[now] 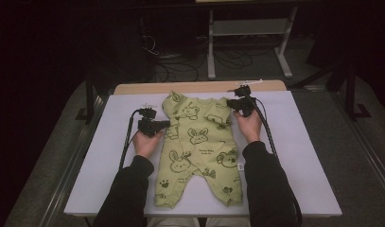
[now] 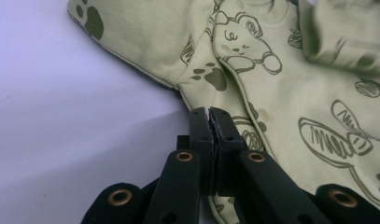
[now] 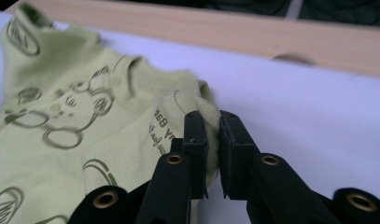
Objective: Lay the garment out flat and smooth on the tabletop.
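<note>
High view: both forearms extended, left gripper (image 1: 165,126), right gripper (image 1: 235,109) clamping romper (image 1: 199,142).

You had little to read here. On the green romper (image 3: 103,135), dark printed lettering ran sideways near the edge; only a fragment like "BAB" came through, with a line of script beside it too small to read. Small print on its front (image 1: 205,150) stayed illegible.
</note>
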The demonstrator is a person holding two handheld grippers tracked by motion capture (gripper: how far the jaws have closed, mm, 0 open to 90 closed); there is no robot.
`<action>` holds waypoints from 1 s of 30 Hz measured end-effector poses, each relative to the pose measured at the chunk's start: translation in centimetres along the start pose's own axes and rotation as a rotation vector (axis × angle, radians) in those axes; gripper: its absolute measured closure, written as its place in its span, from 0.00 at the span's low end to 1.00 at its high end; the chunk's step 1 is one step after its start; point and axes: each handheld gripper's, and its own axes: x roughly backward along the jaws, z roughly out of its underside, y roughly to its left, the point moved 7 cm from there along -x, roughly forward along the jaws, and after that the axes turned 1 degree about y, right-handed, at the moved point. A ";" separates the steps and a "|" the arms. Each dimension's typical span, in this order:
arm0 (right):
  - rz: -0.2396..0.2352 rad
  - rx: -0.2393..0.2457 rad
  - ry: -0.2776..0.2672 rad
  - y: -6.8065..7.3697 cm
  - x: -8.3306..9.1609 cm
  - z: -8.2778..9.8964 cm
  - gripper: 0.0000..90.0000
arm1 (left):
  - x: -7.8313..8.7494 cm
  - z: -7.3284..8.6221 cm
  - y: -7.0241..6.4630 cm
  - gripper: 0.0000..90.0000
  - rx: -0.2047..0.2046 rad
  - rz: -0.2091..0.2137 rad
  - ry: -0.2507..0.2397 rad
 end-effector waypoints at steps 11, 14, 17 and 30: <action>0.193 -0.040 -0.094 -5.5 4.4 -1.2 0.90 | -0.5 0.2 0.2 0.98 0.017 -0.013 0.003; 0.247 -0.068 -0.105 -6.9 4.5 -0.3 0.90 | -0.4 0.1 0.2 0.98 0.013 -0.015 -0.001; 0.311 -0.125 -0.105 -8.4 4.5 1.0 0.90 | -0.4 0.0 0.2 0.98 0.011 -0.017 -0.007; 0.408 -0.305 -0.005 -11.6 3.7 4.7 0.89 | -0.3 -0.1 0.4 0.99 0.007 -0.030 -0.019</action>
